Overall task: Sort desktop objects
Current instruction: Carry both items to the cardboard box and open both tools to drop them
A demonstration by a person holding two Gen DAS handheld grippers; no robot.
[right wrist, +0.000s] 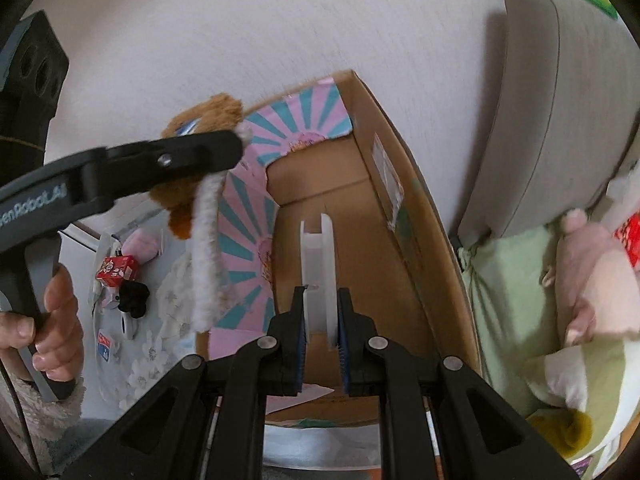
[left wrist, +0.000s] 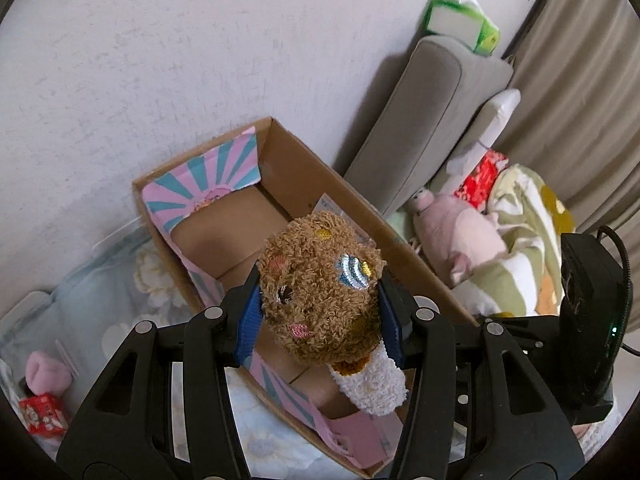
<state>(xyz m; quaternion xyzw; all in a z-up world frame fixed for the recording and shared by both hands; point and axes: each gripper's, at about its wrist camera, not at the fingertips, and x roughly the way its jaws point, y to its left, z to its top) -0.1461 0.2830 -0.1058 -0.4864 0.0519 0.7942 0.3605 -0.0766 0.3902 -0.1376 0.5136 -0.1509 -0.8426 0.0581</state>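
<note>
My left gripper [left wrist: 320, 292] is shut on a curly brown plush toy [left wrist: 320, 292] with a white fuzzy part, held above the open cardboard box [left wrist: 360, 200]. In the right wrist view the left gripper [right wrist: 224, 148] shows at upper left with the plush [right wrist: 208, 120] over the box's left edge. My right gripper [right wrist: 322, 312] is shut on a white plastic spool [right wrist: 318, 264], held upright over the inside of the box [right wrist: 424, 240]. The box has pink and teal striped flaps [right wrist: 296, 120].
A small red carton [right wrist: 118, 272], a pink soft item [right wrist: 140, 246] and a black item [right wrist: 134, 298] lie on the floral cloth left of the box. A grey cushion [right wrist: 552, 100], a pink pig plush [right wrist: 588, 272] and blankets lie to the right. A wall is behind.
</note>
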